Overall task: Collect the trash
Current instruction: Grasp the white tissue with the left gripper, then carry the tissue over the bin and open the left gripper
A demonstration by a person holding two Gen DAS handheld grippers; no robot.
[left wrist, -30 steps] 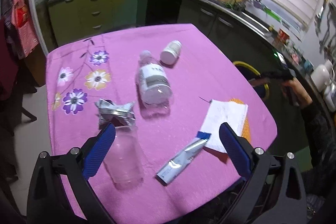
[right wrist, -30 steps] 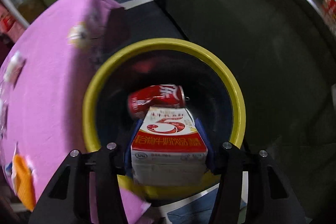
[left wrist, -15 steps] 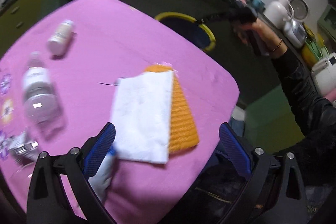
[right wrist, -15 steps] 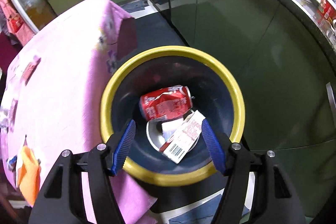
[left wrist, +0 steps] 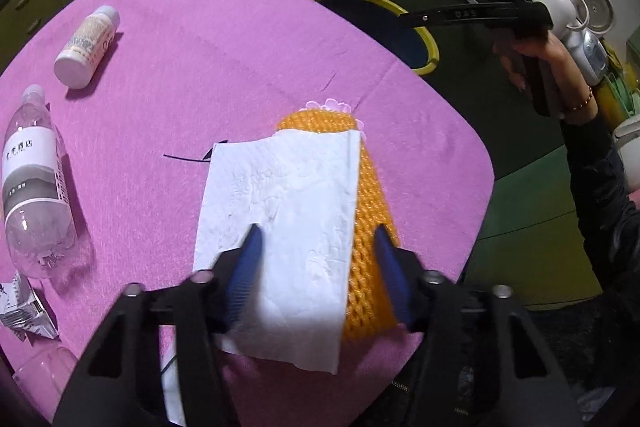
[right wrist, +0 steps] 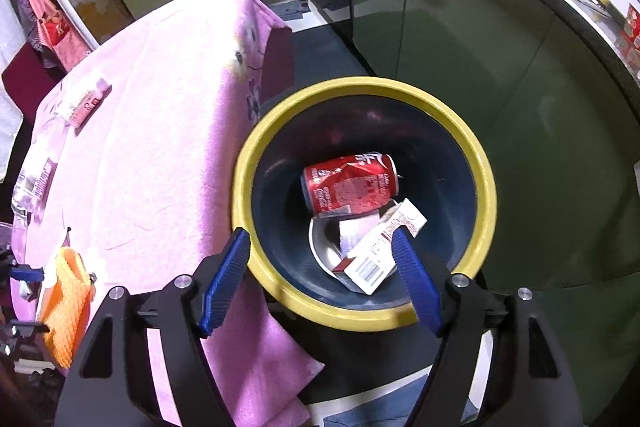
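A white tissue point(left wrist: 288, 195) lies flat on the pink tablecloth, half covering an orange foam net point(left wrist: 368, 211). My left gripper point(left wrist: 318, 251) points down over both. Its jaws are closing with tissue and net between them: one fingertip point(left wrist: 253, 233) dents the tissue and the other rests on the net. Beside the table stands a dark bin with a yellow rim point(right wrist: 360, 85). In it lie a red can point(right wrist: 350, 187) and a red-and-white carton point(right wrist: 380, 251). My right gripper point(right wrist: 320, 235) hangs above the bin, its jaws opening with nothing between them.
On the table's left lie a clear water bottle point(left wrist: 34, 179), a small white bottle point(left wrist: 86, 47), a crumpled foil wrapper point(left wrist: 24, 311) and a clear cup point(left wrist: 40, 371). The table's near right corner is close to the net. Green cabinets point(right wrist: 460, 39) stand behind the bin.
My left gripper swung right and down from the cup side onto the tissue and net, and its jaws narrowed. My right gripper let go of the carton, which dropped into the bin, then rose.
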